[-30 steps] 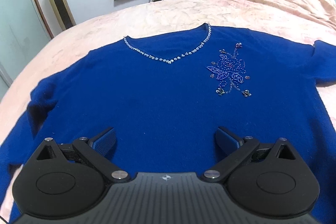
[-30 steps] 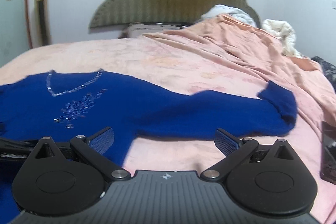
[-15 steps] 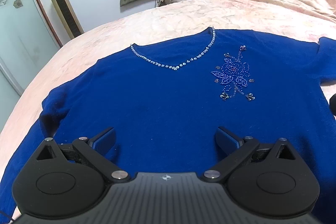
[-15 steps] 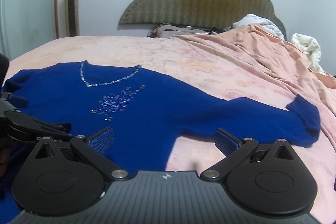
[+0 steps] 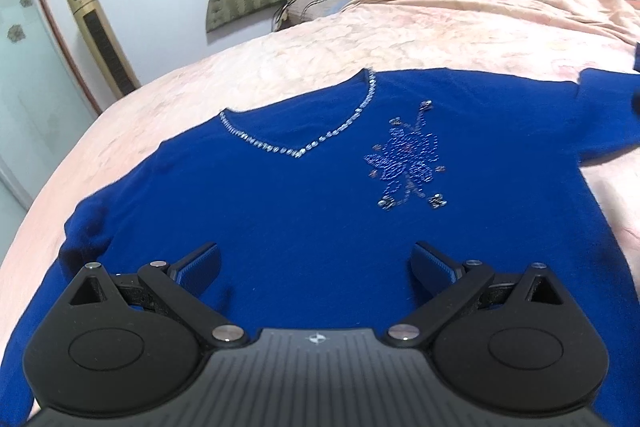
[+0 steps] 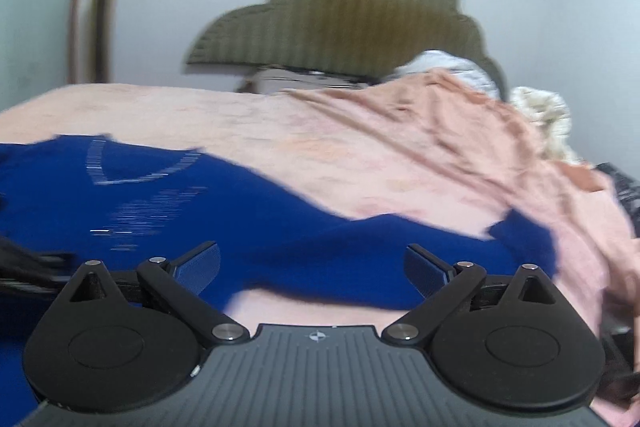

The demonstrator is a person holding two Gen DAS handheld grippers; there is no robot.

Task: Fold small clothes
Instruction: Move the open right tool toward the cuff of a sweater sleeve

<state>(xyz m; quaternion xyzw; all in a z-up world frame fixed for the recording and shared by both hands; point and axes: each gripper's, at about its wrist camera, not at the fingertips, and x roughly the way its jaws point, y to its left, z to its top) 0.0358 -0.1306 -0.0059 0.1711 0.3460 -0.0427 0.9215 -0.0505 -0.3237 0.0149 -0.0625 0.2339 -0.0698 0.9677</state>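
Observation:
A royal blue sweater (image 5: 304, 211) lies flat, front up, on a pink bedspread (image 5: 312, 51). It has a beaded V neckline (image 5: 300, 149) and a beaded flower (image 5: 408, 167) on the chest. My left gripper (image 5: 316, 261) is open and empty, low over the sweater's lower body. In the blurred right wrist view the sweater (image 6: 200, 215) stretches to the right, its sleeve cuff (image 6: 528, 239) lying on the bedspread. My right gripper (image 6: 312, 263) is open and empty over that sleeve near the armpit.
A padded olive headboard (image 6: 340, 23) stands at the far end, with pillows (image 5: 320, 5) below it. A bunched pink blanket (image 6: 460, 131) and white bedding (image 6: 540, 111) lie at the far right. A gold tower fan (image 5: 102, 35) stands by the left wall.
Both grippers have shifted over the sweater while staying open. The left view has drawn back and tilted, the right view has swung right along the sleeve and is motion-blurred. The sweater has not moved.

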